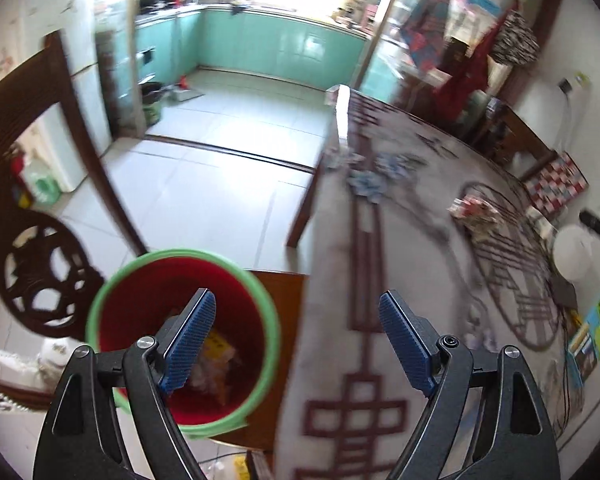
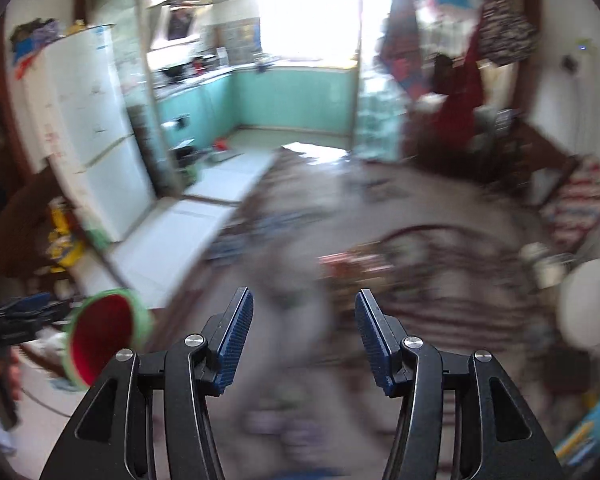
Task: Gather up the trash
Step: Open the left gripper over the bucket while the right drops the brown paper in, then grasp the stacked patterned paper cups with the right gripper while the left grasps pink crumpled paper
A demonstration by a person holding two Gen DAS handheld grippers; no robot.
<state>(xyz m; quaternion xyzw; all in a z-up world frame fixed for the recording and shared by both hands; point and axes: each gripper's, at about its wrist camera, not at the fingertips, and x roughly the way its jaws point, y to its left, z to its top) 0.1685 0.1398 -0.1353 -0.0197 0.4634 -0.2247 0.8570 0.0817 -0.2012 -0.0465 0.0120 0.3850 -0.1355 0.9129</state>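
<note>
Blue ribbed fingers (image 1: 190,344) of the left gripper (image 1: 300,344) fill the bottom of the left wrist view, spread wide with nothing between them; one finger overlaps the mouth of a red bin (image 1: 182,336) with a green rim, though contact cannot be judged. Inside the bin lies some crumpled trash, including a yellow wrapper (image 1: 218,346). Beside the bin runs the tabletop (image 1: 380,280), covered in a pale cloth with a dark red geometric pattern. Further along it sit blue-and-white crumpled wrappers (image 1: 366,184) near the edge and a red-and-white wrapper (image 1: 470,208) toward the middle, with a white round object (image 1: 574,252) near the far right. A carved dark wooden chair (image 1: 32,240) stands left of the bin on a pale tiled floor (image 1: 204,184), which leads to a kitchen with teal cabinets (image 1: 284,48) under a bright window. The right wrist view is heavily blurred: the right gripper (image 2: 304,336) hangs over the tabletop with its fingers (image 2: 236,336) moderately apart and empty, the red bin (image 2: 104,336) at lower left, a white fridge (image 2: 88,128) beyond it.
</note>
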